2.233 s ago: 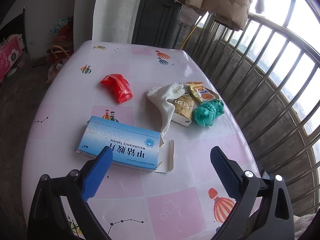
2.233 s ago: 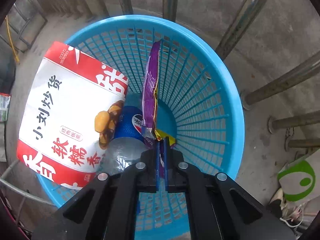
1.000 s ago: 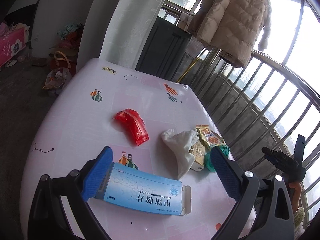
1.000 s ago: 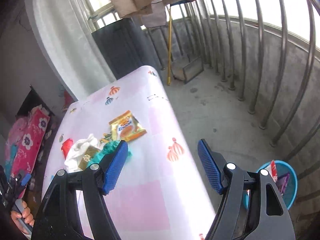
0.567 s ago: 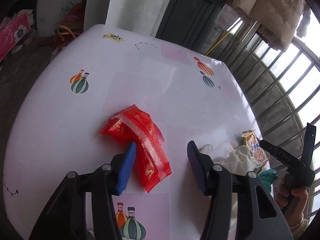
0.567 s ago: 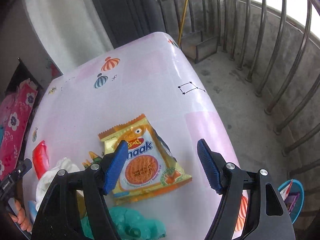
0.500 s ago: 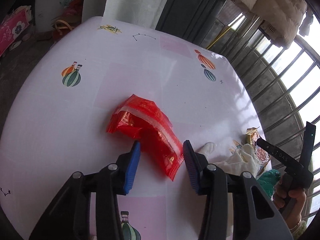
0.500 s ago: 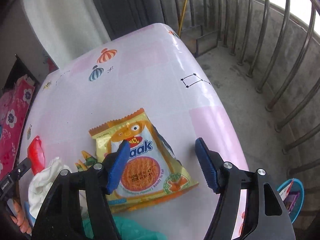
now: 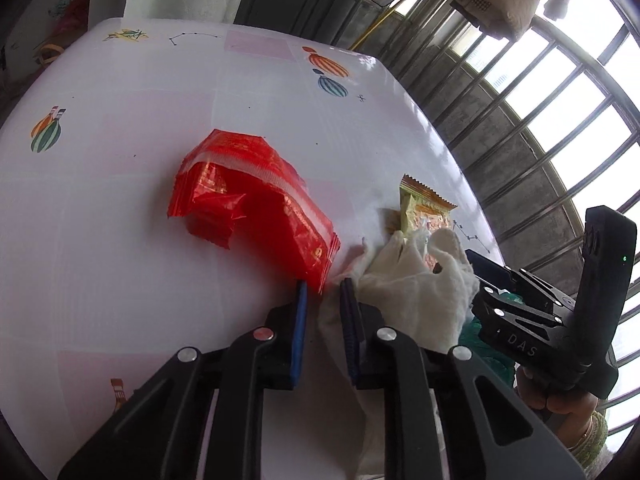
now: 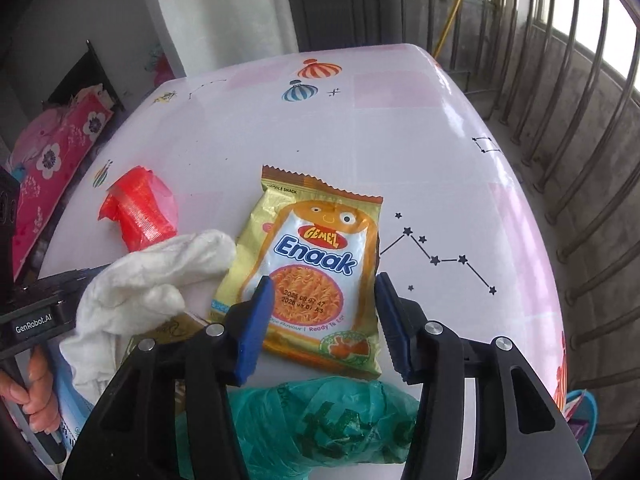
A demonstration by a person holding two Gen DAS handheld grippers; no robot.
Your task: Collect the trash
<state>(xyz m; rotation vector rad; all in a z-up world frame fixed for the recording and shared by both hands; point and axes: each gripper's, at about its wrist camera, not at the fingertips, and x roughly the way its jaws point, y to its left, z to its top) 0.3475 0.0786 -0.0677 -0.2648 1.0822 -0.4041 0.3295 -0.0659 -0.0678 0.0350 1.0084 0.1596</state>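
Only the right wrist view shows the teal bag.

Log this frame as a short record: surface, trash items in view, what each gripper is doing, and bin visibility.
surface: white table with pink squares and balloon prints
trash on table: red wrapper, white tissue, Enaak noodle packet, green bag
left gripper: jaws closing at the red wrapper's near corner; contact unclear
right gripper: jaws closing either side of the noodle packet, not yet pressing
bin: blue basket, only an edge visible beyond the table
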